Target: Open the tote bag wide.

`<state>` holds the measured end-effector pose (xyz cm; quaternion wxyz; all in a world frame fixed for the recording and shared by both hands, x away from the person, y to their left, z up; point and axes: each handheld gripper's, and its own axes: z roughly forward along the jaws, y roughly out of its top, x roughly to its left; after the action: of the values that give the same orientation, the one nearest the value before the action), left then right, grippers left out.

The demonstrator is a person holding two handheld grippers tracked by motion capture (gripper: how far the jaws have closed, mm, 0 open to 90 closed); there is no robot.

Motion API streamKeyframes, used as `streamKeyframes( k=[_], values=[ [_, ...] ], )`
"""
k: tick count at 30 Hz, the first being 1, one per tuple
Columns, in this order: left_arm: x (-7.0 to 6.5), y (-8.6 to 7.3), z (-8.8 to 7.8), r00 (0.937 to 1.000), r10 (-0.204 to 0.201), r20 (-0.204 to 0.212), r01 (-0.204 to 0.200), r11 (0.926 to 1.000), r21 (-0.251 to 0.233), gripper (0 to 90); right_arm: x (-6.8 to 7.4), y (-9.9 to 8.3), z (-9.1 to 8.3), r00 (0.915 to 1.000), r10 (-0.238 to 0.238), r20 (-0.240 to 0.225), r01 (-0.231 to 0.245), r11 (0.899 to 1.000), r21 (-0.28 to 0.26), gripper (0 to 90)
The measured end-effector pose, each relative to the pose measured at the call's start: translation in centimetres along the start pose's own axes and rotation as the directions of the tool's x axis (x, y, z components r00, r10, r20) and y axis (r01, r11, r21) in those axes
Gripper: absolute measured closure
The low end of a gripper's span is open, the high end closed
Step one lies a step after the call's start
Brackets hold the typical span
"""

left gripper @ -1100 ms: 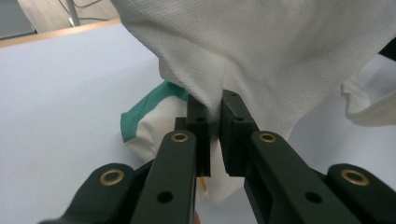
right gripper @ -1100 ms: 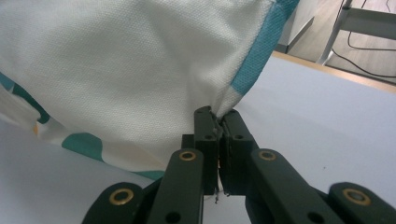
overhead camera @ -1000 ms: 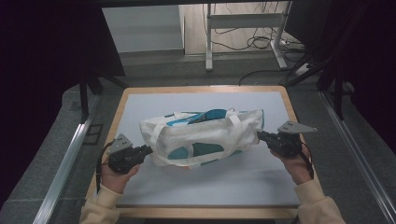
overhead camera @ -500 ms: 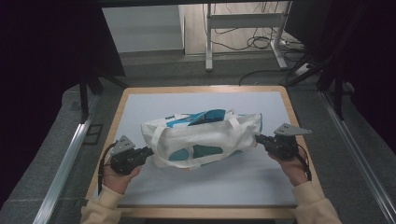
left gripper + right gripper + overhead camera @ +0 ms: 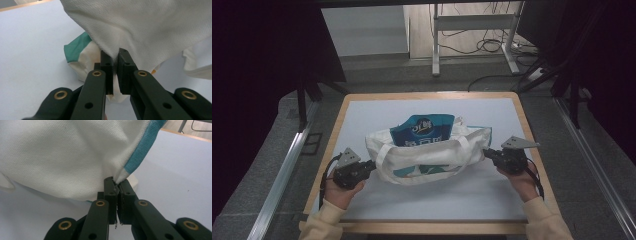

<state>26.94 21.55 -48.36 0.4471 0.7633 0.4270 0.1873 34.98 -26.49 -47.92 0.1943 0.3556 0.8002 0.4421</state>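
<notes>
We now have the white tote bag (image 5: 427, 157) stood up at the board's (image 5: 362, 107) centre, where it lay slumped on its side a second ago; the blue pouch (image 5: 422, 129) has tipped upright and pokes from the mouth at twelve o'clock; so the contents look ready for lifting out; our left gripper (image 5: 368, 167) pinches the bag's nine o'clock end, jaws nearly closed on fabric; our right gripper (image 5: 490, 154) clamps the three o'clock end likewise.
</notes>
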Motion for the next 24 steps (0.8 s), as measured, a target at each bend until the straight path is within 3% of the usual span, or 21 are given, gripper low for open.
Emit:
streamKeyframes(
  k=[11,22,23,24],
  values=[
    [0.5,-1.0,1.9,1.0000,-0.008,-0.004,0.008,0.9975,0.070,84.6,0.2,-1.4,1.3,1.0000,0.000,0.001,0.000,0.998,0.059,85.5],
    [0.5,-1.1,1.9,0.9999,-0.011,-0.008,0.012,0.9975,0.069,83.6,0.1,-1.6,1.3,1.0000,0.004,0.003,-0.004,0.998,0.055,84.3],
    [0.5,-1.1,1.9,0.9999,-0.013,-0.011,0.014,0.9975,0.070,81.4,0.1,-1.5,1.3,1.0000,0.006,0.008,-0.006,0.999,0.053,78.3],
    [0.5,-1.1,1.9,0.9997,-0.018,-0.014,0.019,0.9972,0.073,81.4,0.1,-1.5,1.3,1.0000,0.006,0.008,-0.006,0.999,0.053,78.3]
  ],
)
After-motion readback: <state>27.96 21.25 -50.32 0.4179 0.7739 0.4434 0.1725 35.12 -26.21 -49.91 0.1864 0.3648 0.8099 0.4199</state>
